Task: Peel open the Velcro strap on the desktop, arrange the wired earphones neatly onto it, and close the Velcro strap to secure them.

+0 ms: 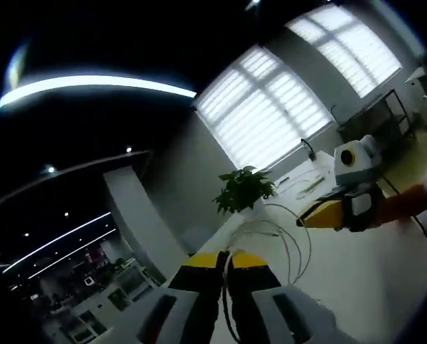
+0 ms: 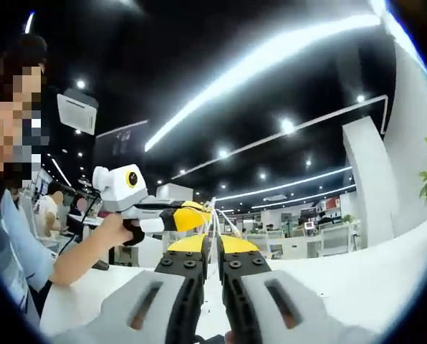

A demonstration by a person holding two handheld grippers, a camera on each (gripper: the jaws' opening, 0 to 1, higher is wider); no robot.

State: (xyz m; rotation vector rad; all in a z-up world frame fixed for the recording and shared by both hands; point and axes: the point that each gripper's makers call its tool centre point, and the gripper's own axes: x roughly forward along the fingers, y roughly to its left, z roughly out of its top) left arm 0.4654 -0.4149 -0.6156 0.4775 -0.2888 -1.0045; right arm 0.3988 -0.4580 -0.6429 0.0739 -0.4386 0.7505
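Left gripper (image 1: 226, 259), yellow-tipped with grey jaw bodies, is clenched on a strand of the thin white wired earphones (image 1: 289, 240); the cable runs down between its jaws and loops outward above the white bench (image 1: 385, 272). Right gripper (image 2: 218, 247), of the same build, is likewise clenched, with a pale strand rising from between its tips. Each gripper appears in the other's camera: the right one (image 1: 321, 215) enters the left gripper view at the far end of the loops, the left one (image 2: 192, 213) crosses the right gripper view, carried by a person's hand (image 2: 124, 228). Both ends being pinched and held apart above the bench, the cable hangs in open coils, presumably so it can be gathered into a tidy bundle before it is laid down. A green potted plant (image 1: 242, 190) stands at the far edge of the bench, near the shuttered windows (image 1: 271, 107). The Velcro strap cannot be made out, so the securing step appears not yet reached.
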